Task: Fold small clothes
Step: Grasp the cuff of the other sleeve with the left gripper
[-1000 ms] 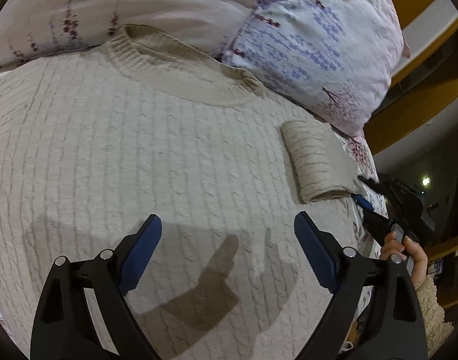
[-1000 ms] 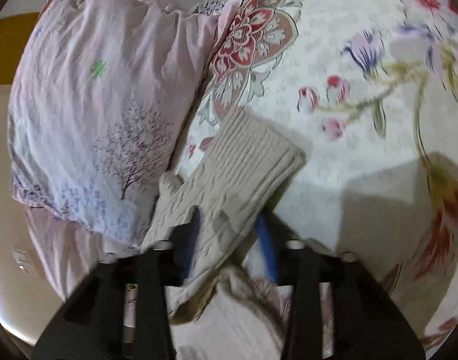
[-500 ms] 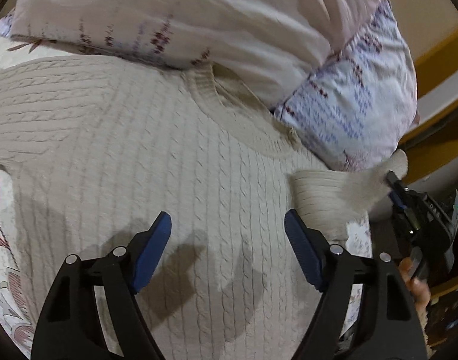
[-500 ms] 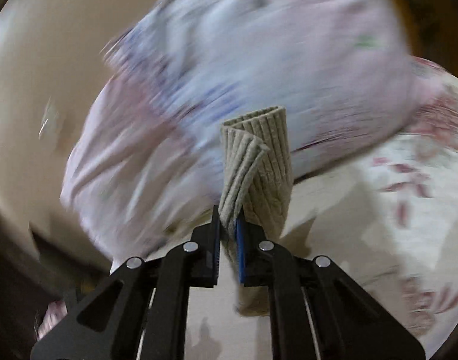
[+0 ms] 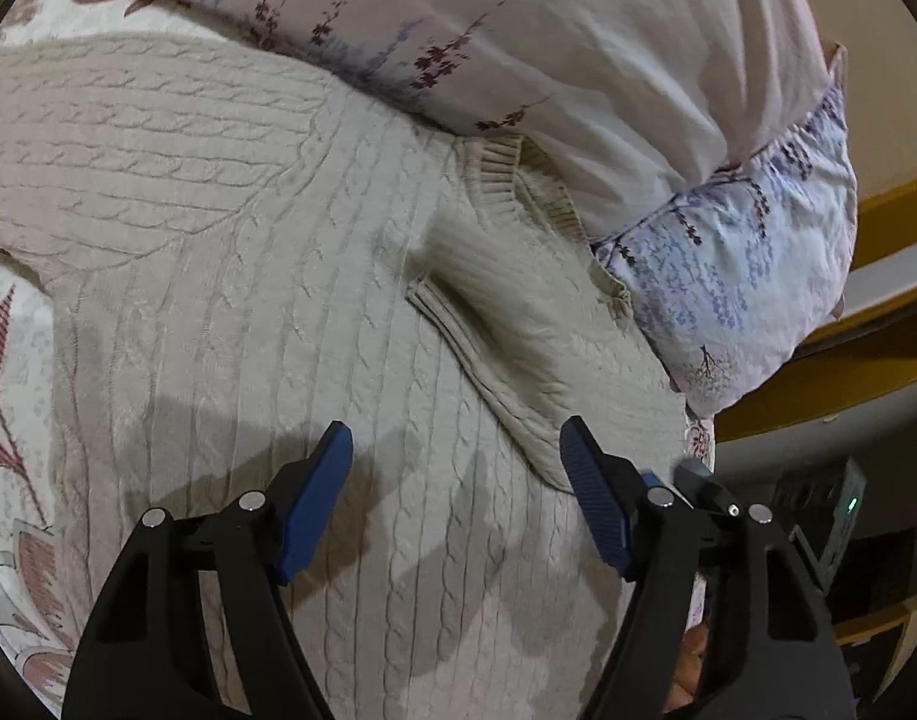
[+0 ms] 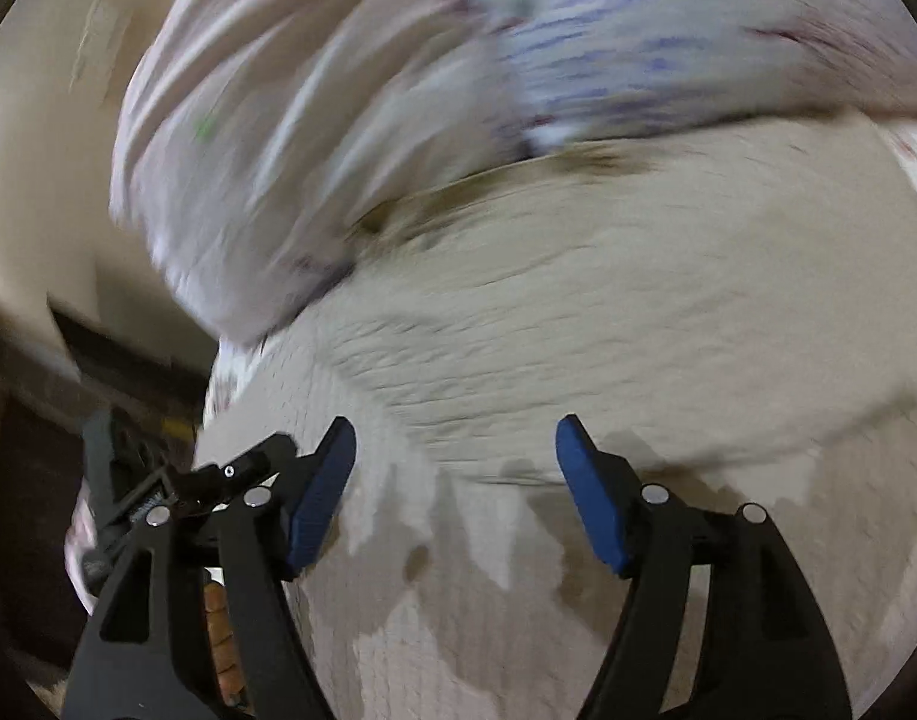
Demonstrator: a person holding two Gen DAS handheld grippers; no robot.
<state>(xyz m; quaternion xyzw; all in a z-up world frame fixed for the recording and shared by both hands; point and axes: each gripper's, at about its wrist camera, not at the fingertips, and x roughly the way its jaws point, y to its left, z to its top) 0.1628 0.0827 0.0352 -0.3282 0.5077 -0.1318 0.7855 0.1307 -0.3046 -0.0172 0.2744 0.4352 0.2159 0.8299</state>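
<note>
Here, on the far left of the left wrist view, the flowered bedsheet point(image 5: 14, 360) is showing beside the cream cable-knit sweater point(image 5: 218, 312), which is lying flat on the bed with its other sleeve point(image 5: 98, 150) spreading out toward the left edge. Moving rightward, the left gripper point(image 5: 455, 498) is hovering over the sweater's body with its jaws standing wide and nothing between them. Just beyond its right finger, the folded sleeve point(image 5: 500, 324) is lying diagonally across the chest, its cuff pointing toward the ribbed collar point(image 5: 500, 180), which is tucking up against the pale pillow point(image 5: 578, 48). In the right wrist view, which is heavily blurred, the right gripper point(image 6: 455, 492) is hanging over the same knit, likewise gaping and carrying nothing. Judging from this, one sleeve is already folded in and the spread sleeve on the left is waiting its turn. To do that well, the left claw should be reaching for the cuff end rather than the thick middle, pinching both layers, lifting only enough to clear the knit, and laying it across so it lies flat over the body. The bulky cable knit is likely springing back, so pressing the fold down briefly should help, and the collar needs keeping clear of the pillow.
</note>
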